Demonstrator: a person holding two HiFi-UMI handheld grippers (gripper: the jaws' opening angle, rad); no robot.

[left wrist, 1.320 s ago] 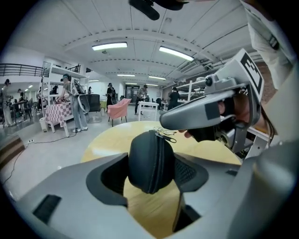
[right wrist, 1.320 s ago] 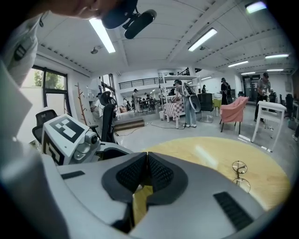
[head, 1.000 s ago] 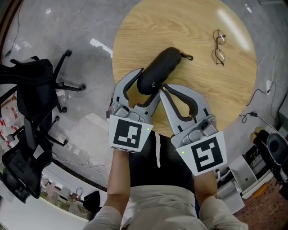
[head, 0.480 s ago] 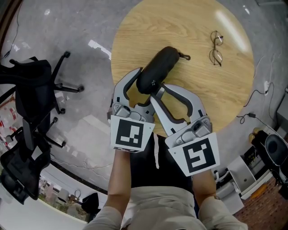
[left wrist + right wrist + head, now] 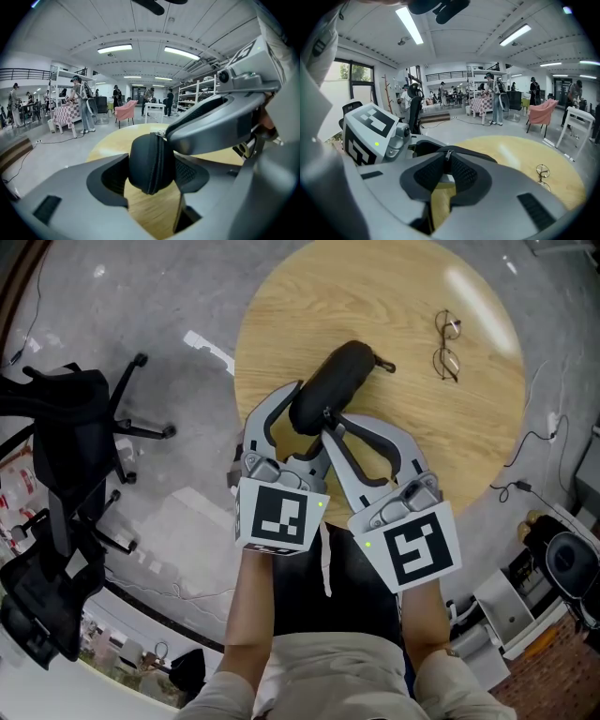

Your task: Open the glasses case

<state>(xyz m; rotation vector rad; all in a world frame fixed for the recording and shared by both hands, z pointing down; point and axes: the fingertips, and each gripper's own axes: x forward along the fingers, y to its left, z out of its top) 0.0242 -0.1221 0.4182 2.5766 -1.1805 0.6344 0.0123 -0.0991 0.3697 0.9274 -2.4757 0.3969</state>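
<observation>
A black zippered glasses case (image 5: 343, 369) lies slantwise on the round wooden table (image 5: 422, 437). My left gripper (image 5: 306, 414) is shut on the case's near end; in the left gripper view the case (image 5: 151, 159) fills the gap between both pads. My right gripper (image 5: 328, 420) reaches in from the right, its jaws shut on the small metal zipper pull (image 5: 448, 154) at that same end. A pair of thin-rimmed glasses (image 5: 446, 343) lies apart at the table's far right, and in the right gripper view the glasses (image 5: 543, 172) also show.
A black office chair (image 5: 70, 427) stands on the grey floor to the left of the table. Cables (image 5: 525, 486) and equipment sit on the floor at the right. Several people and furniture are far off in the room.
My right gripper has turned a little, and its marker cube has swung slightly leftward. The left gripper and the case have kept still.
</observation>
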